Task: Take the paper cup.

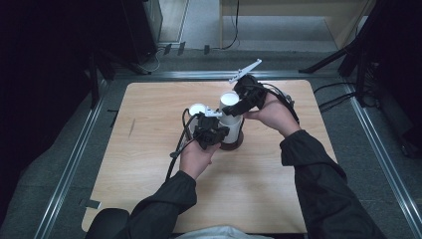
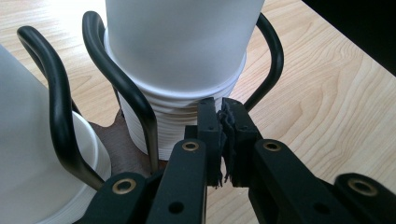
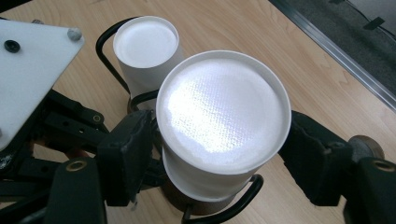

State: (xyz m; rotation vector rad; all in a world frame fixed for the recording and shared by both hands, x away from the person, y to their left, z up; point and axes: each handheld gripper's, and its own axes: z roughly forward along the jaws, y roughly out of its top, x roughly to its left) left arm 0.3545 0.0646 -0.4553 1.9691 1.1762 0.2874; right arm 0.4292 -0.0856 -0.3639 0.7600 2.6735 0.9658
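no readable text, labels, brands or numbers anywhere

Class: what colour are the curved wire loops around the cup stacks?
Black wire loops, clearest in the left gripper view.

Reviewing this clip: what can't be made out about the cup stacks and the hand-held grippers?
- High view: rack base, covered by the left hand-held gripper and hand.
- Left gripper view: the cup stack top, cut off by the upper edge.
- Right gripper view: whether the right hand-held gripper pads touch the top cup; its rim hides them.

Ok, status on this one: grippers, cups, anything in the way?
Right hand-held gripper shut on top cup of near stack. Left hand-held gripper shut, empty, at stack's base. Black wire holder hugs the stack; second cup stack close beside.
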